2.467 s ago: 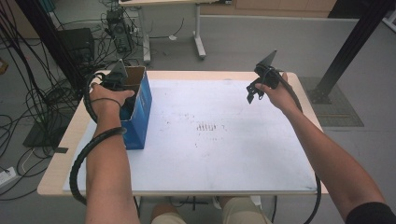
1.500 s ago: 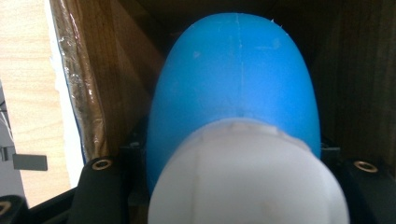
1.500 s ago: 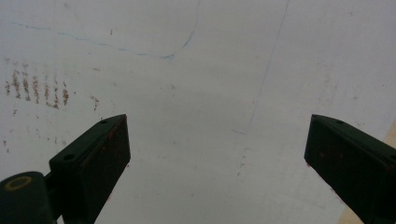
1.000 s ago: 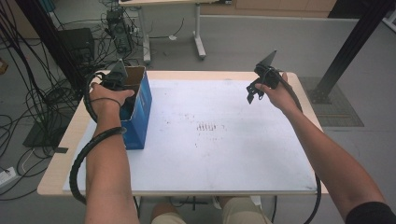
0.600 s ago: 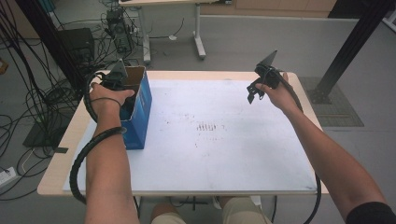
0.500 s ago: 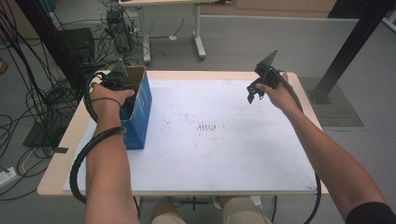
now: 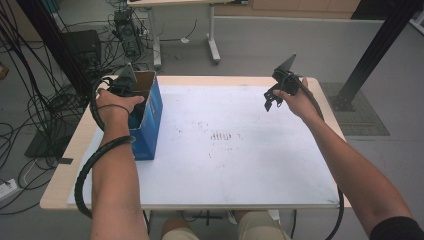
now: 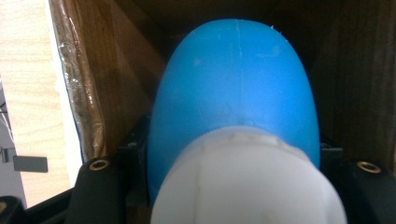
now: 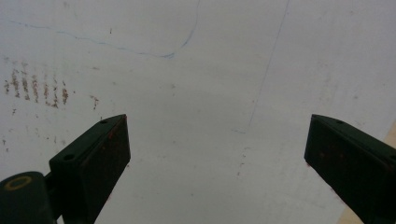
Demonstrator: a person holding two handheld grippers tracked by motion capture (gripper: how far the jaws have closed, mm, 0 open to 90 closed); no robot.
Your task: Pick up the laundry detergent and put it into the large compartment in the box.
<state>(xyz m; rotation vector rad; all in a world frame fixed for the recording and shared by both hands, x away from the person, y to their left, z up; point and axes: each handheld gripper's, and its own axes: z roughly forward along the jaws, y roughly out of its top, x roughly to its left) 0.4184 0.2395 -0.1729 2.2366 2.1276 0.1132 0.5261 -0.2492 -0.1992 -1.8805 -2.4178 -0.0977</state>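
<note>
At the desk's (image 7: 210,185) left edge stands a blue box (image 7: 149,120), open at the top, brown cardboard inside. The left gripper (image 7: 126,85) reaches down into it from above. In the left gripper view its jaws sit tight against both sides of a blue bottle (image 8: 233,93) with a white cap (image 8: 247,179), inside the box, so the gripper is gripping the bottle. A faint patch of brown marks (image 7: 222,136) lies mid-desk on the white top. To the right, the right gripper (image 7: 272,97) hangs above the far right part of the desk, jaws spread wide with nothing between them.
</note>
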